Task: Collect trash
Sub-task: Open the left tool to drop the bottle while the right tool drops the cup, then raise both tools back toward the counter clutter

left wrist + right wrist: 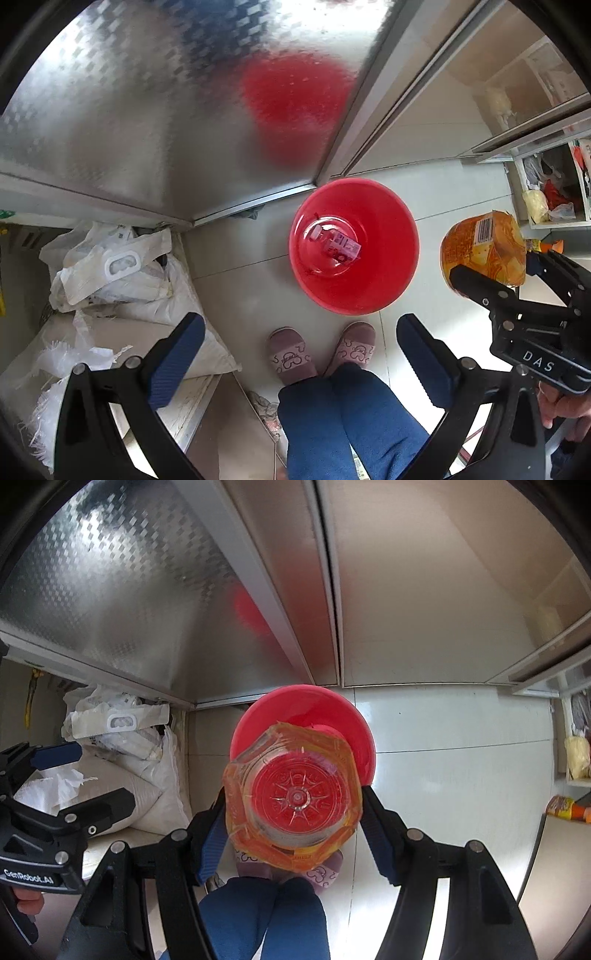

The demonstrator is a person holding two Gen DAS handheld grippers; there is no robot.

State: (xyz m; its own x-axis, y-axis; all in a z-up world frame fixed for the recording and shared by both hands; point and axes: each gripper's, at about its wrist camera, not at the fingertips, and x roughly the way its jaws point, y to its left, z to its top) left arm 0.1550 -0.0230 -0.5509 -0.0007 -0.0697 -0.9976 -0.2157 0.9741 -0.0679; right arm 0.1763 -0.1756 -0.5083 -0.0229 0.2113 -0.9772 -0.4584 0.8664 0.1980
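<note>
Home kitchen, steel cabinets (147, 110), tiled floor (461, 192)

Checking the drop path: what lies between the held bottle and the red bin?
Nothing: in the right wrist view the bottle hangs over the red bin, only air between.

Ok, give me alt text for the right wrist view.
The right gripper clamps an orange-labelled plastic bottle, seen bottom-on, above a red bin on the floor. The open left gripper is at left, near white sacks.

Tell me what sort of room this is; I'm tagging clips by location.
Probably a home kitchen or utility corner: metal-faced cabinets, a tiled floor, a red bin and white sacks stacked beside the cabinets.
</note>
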